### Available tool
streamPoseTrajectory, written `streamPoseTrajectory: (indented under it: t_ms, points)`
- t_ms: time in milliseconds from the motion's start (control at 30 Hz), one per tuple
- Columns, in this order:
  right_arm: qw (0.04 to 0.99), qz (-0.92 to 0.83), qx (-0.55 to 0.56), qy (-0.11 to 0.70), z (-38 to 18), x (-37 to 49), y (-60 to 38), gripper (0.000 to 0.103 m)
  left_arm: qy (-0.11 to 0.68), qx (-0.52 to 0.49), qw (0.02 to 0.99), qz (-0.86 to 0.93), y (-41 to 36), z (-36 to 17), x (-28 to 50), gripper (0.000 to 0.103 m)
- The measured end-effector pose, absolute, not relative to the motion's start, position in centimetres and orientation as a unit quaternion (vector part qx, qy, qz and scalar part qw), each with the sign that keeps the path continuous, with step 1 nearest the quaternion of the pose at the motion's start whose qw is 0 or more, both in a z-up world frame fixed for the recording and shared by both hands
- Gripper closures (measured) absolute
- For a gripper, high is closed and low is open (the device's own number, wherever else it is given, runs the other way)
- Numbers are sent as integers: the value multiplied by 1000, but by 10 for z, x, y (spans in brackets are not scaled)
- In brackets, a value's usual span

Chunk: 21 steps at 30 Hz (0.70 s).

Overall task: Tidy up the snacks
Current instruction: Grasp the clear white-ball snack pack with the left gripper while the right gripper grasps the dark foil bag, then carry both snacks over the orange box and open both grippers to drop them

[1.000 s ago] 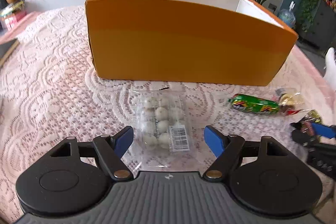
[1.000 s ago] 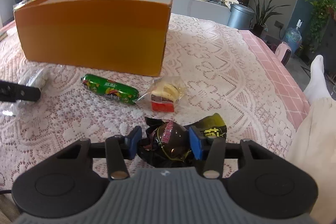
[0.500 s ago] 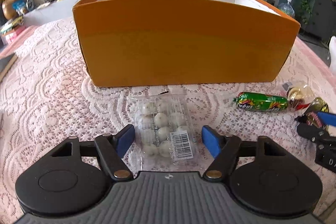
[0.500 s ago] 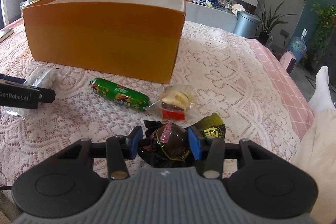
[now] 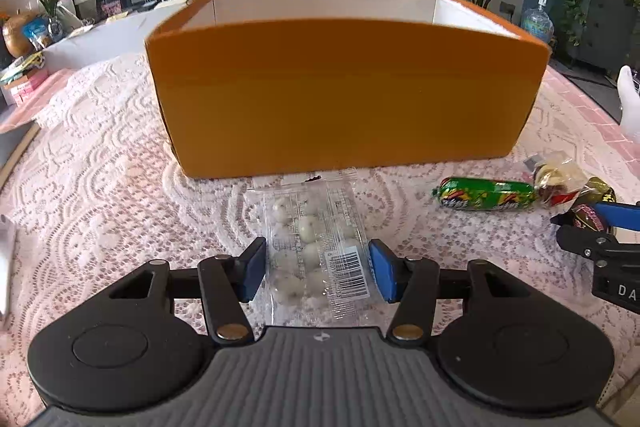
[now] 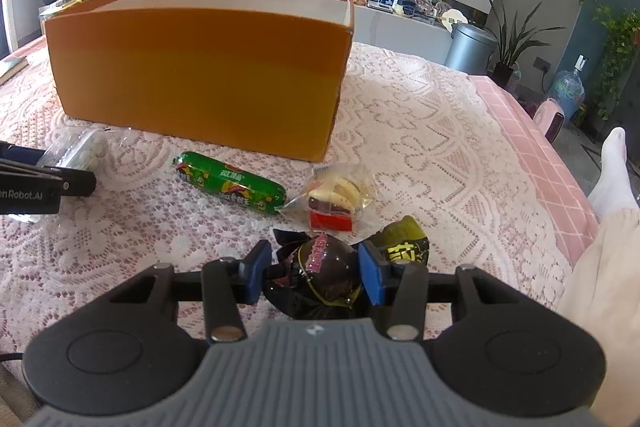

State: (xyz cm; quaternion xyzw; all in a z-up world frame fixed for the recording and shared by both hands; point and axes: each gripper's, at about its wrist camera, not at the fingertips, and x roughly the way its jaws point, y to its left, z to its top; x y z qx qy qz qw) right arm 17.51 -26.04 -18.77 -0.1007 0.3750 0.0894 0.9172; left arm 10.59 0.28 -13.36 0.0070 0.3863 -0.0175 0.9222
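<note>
A clear pack of white balls [image 5: 316, 247] lies on the lace cloth just in front of the open orange box [image 5: 344, 95]. My left gripper [image 5: 318, 273] straddles the pack and its jaws are closing. The blue pads [image 5: 254, 273] stand at the pack's side edges without squeezing it. My right gripper [image 6: 316, 273] is shut on a round black-wrapped snack [image 6: 324, 283] that rests on the cloth. Ahead of it lie a green sausage stick [image 6: 232, 187], a clear-wrapped snack with a red base [image 6: 340, 195] and a yellow-black wrapper [image 6: 404, 243]. The orange box [image 6: 196, 75] stands behind them.
A pink lace tablecloth [image 6: 420, 131] covers the table, whose edge runs down the right side. A person's white-socked foot [image 6: 612, 167] and pale garment [image 6: 600, 287] are at the right. A book [image 6: 12, 65] lies far left. Shelves, plants and a bin stand behind.
The left gripper's jaws have narrowed around the clear pack, from well apart to right at its edges. The right gripper kept its grip on the black-wrapped snack.
</note>
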Motion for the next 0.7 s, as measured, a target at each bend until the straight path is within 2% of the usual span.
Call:
streamPoseTrajectory:
  t_ms: [200,700]
  points:
    - [928,100,-107,341,-173,161,-259,58,390,1,921,-16,2,-115,96,41]
    - [951,153,-121,241,-118,126,-254,60,332,-1,943,-35,-8,-51,76,41]
